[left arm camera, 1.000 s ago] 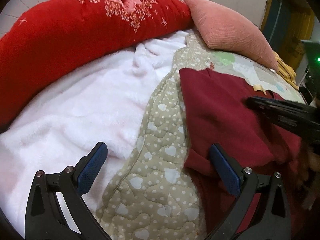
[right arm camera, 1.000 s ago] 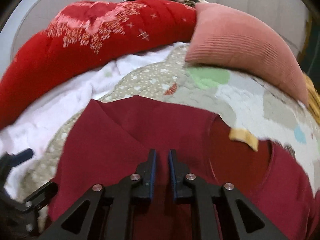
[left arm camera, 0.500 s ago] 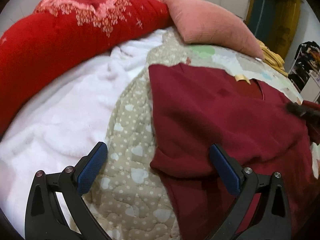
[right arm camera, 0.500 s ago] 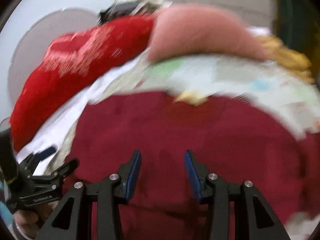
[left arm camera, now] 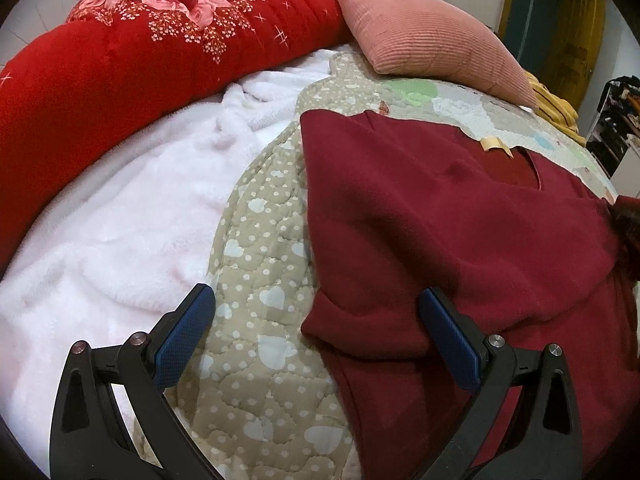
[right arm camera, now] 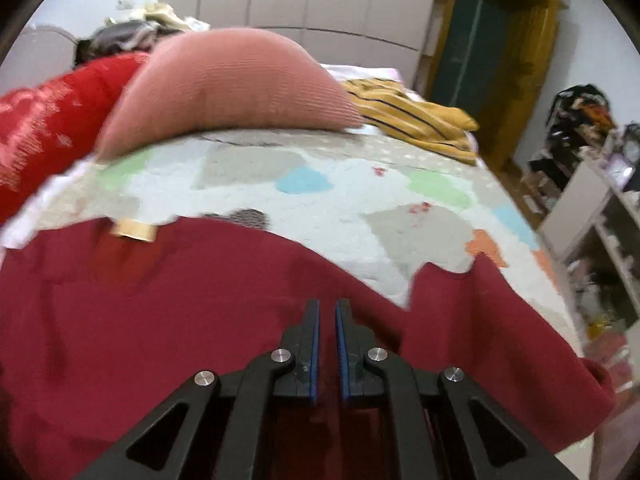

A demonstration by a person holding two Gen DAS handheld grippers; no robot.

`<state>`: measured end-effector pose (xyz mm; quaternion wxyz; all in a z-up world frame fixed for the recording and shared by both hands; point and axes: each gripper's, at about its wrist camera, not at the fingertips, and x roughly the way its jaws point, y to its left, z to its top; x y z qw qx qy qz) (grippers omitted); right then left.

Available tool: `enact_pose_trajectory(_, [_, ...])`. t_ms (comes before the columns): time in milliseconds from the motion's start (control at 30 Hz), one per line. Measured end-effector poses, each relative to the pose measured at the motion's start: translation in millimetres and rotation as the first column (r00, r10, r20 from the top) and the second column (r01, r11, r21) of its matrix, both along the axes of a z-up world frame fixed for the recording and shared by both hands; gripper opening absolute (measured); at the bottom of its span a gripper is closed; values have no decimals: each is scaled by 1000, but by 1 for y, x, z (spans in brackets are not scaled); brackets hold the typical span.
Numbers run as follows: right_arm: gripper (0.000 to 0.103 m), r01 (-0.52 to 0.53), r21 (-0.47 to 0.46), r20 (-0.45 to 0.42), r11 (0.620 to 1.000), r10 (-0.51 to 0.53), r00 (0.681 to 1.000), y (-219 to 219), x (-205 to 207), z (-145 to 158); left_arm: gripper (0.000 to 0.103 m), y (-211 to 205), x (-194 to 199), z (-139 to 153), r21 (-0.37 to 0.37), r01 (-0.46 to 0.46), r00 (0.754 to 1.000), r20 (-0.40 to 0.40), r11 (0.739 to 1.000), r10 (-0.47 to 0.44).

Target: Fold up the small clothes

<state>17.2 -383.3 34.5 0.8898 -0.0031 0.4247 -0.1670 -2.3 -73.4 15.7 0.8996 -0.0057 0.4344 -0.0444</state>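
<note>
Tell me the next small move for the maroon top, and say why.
Probably carry the right hand-held gripper, jaws shut at the unfolded sleeve side of the maroon top, across toward the middle. The other side already lies folded in, and the left hand-held gripper is open over that edge.

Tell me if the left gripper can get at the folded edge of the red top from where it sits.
Probably yes. The left gripper is open, and the red top has its folded edge lying between the fingers, flat on the dotted quilt. Nothing covers that edge or blocks the way.
</note>
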Motion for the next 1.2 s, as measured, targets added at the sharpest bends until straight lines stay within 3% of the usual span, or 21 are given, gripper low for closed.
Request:
enact_pose_trajectory(33, [7,-8,25,-48,1000,9,999,-1,3,-12,102,0,0,0,-2,1,1000,-1,1000,-1])
enact_pose_trajectory(100, [7,-2,97,-67,995,9,998,-9,-1,-16,102,1,0,0,-10,0,1000,-2,1000,0])
enact_pose_trajectory(200, [13,-11,202,44,979,3,999,-22,-32,11,102,2,0,0,-5,0,1000,0,1000,0])
enact_pose_trajectory(267, [38,-37,220,109,975,13,994,-31,-56,31,102,1,0,0,-3,-1,1000,1,1000,1])
enact_pose_trajectory(333, [45,-21,148,93,989,7,996,-42,-65,35,102,2,0,0,-5,-1,1000,0,1000,1])
enact_pose_trajectory(400, [45,125,24,8,992,-126,992,-71,-71,28,102,1,0,0,-5,-2,1000,0,1000,2])
enact_pose_trajectory(467, [45,273,42,1,961,-273,962,-108,-90,28,102,1,0,0,-4,-1,1000,1,1000,1])
enact_pose_trajectory(533, [45,332,98,41,938,-337,941,-128,-113,34,102,1,0,0,-4,-1,1000,0,1000,1])
enact_pose_trajectory(800, [49,170,146,112,974,-187,976,-102,-128,51,102,0,-1,-1,7,-4,1000,4,1000,4])
enact_pose_trajectory(867, [71,152,59,88,987,-157,984,-92,-111,48,102,-1,0,-1,10,-4,1000,5,1000,4])
enact_pose_trajectory(933, [79,152,-68,21,986,-151,988,-86,-85,35,102,-1,1,-2,7,-5,1000,4,1000,5])
enact_pose_trajectory(1000, [78,120,-130,-59,984,-128,990,-88,-64,20,102,-1,2,-2,5,-5,1000,1,1000,5])
enact_pose_trajectory(1033, [55,111,-148,-89,983,-125,988,-92,-54,13,102,-1,1,-2,5,-5,1000,1,1000,5])
enact_pose_trajectory(1067, [18,115,-145,-106,983,-131,986,-98,-48,7,102,-1,1,-2,5,-5,1000,1,1000,5])
enact_pose_trajectory(1100, [12,125,-105,-112,987,-136,984,-106,-46,6,102,-1,2,-3,4,-4,1000,1,1000,4])
enact_pose_trajectory(1167, [8,174,33,-37,984,-173,984,-128,-61,20,102,0,1,-2,2,-5,1000,0,1000,5])
enact_pose_trajectory(1200, [8,193,57,2,980,-193,981,-136,-70,29,102,0,1,-2,3,-5,1000,0,1000,5])
